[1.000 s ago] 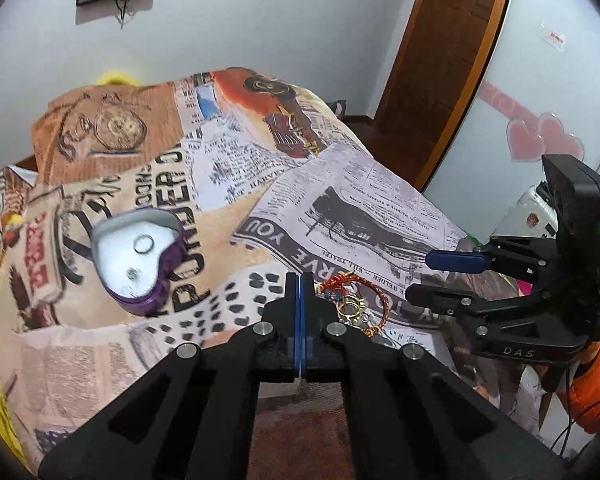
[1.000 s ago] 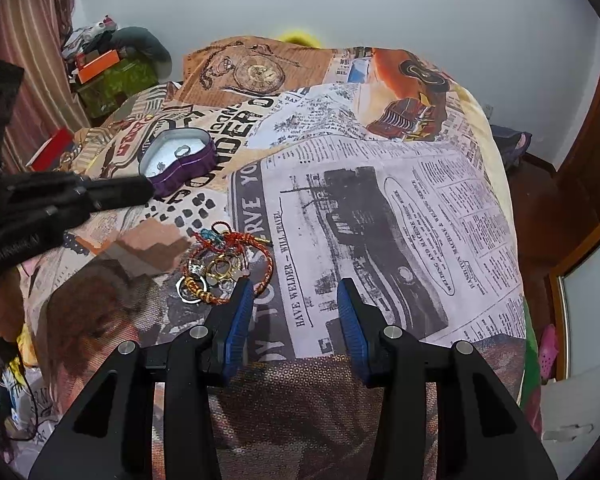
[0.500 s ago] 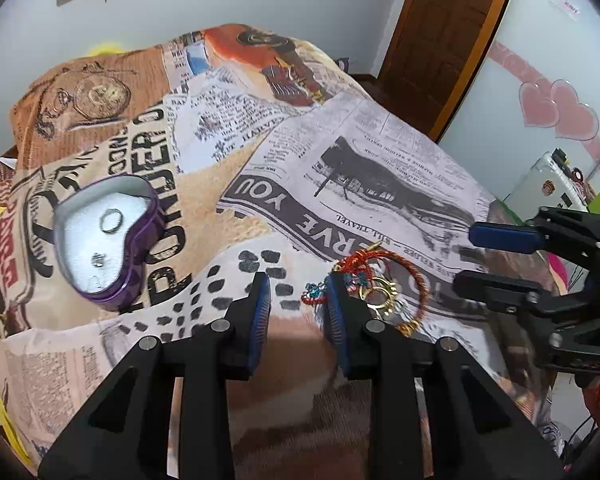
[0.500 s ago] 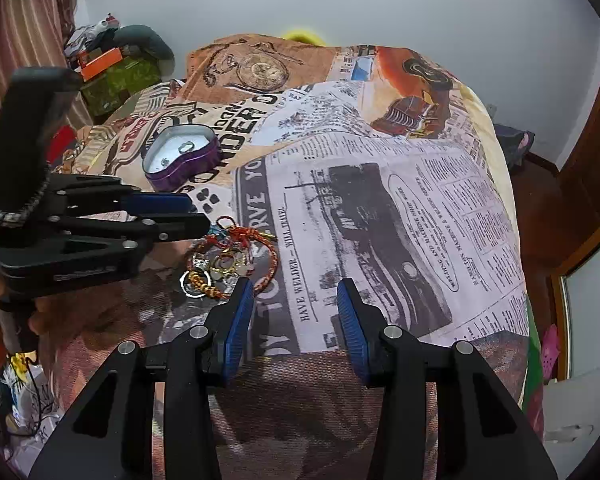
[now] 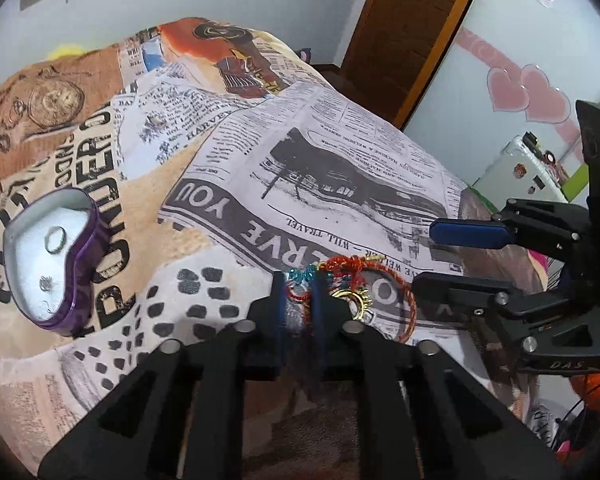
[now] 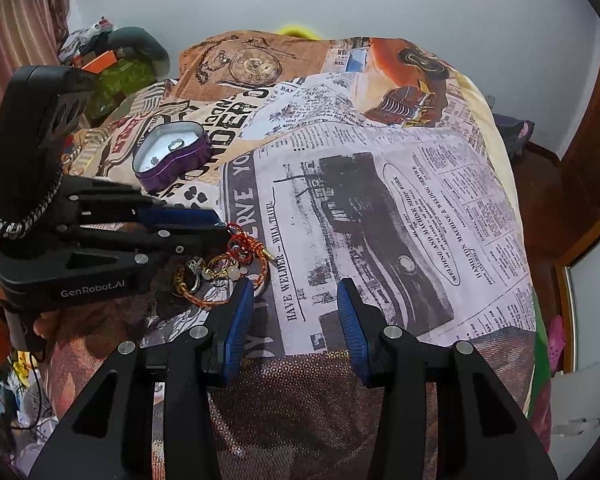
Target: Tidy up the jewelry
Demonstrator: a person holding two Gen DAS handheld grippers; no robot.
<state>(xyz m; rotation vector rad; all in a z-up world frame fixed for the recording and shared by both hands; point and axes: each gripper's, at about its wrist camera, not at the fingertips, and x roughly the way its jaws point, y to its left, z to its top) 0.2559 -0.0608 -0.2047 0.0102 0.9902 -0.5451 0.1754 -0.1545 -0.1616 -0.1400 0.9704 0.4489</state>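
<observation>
On a bed spread [image 5: 340, 152] printed with old newspaper pages, the left claw [image 5: 298, 280] reaches the tangle of jewelry [image 5: 352, 284], its blue pads parted by a narrow gap that frames a red-and-teal beaded piece [image 5: 298, 286] at the heap's near edge (whether the pads actually pinch the beads cannot be told from either view). The rest of the heap, a red and orange braided cord bracelet [image 6: 256, 254] looped around gold rings [image 6: 220, 268] and pale beads, lies just to the right of that claw on the headline band of the print. The right claw [image 6: 296, 308] hangs released over the spread, pads spread wide with nothing between them, its left pad just beside the braided loop. Well apart from the heap, toward the left claw's side, a purple heart-shaped tin [image 5: 56, 256] sits open on the spread, with a silver ring [image 5: 55, 239] and a small dark trinket [image 5: 46, 282] on its white lining.
</observation>
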